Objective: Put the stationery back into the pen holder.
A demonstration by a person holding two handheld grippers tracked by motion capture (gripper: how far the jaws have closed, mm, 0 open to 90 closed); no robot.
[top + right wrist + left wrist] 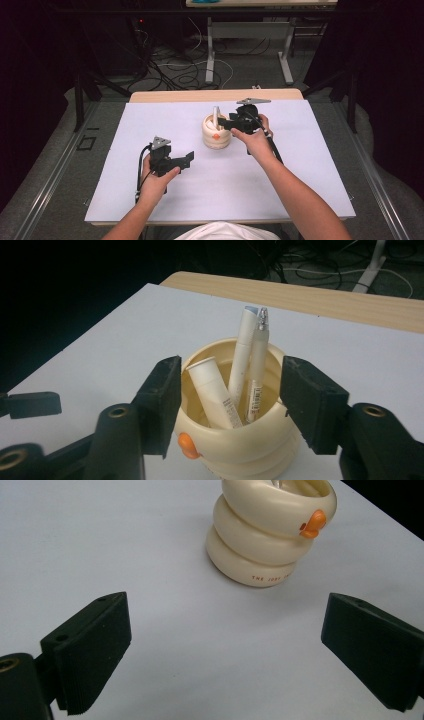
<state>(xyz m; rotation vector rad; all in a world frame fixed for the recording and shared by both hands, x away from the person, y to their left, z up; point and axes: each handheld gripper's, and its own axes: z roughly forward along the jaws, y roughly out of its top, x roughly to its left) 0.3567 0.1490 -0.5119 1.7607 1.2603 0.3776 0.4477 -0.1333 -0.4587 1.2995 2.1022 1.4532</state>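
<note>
the work in hand looks like taking pens out of the cream pen holder (216, 132), and it reads as barely begun: nothing lies out on the white sheet (300, 170) beside the holder, and three things stand inside it.

the holder sits near the far edge of the sheet, about midway between its left and right edges. it is a squat pot of stacked rings with a small orange beak (185, 445) on its side. in the right gripper view it holds a short white tube (215, 392) leaning toward one wall, a taller white pen (243, 357) and a slim clear pen (257, 367) with a silvery tip; the two tall ones lean together and stick up well above the rim.

the right gripper (230, 402) hovers right at the holder, its jaws spread wide, one on each side of the rim, around the pot's mouth and the pens. they close on nothing yet; whether they touch the rim i cannot tell.

the left gripper (225, 650) hangs over bare sheet nearer the person's edge, well apart from the holder, jaws wide open with nothing between them, pointing toward the pot.

what is left, as i judge it: close on one pen, lift it clear, set it down.
</note>
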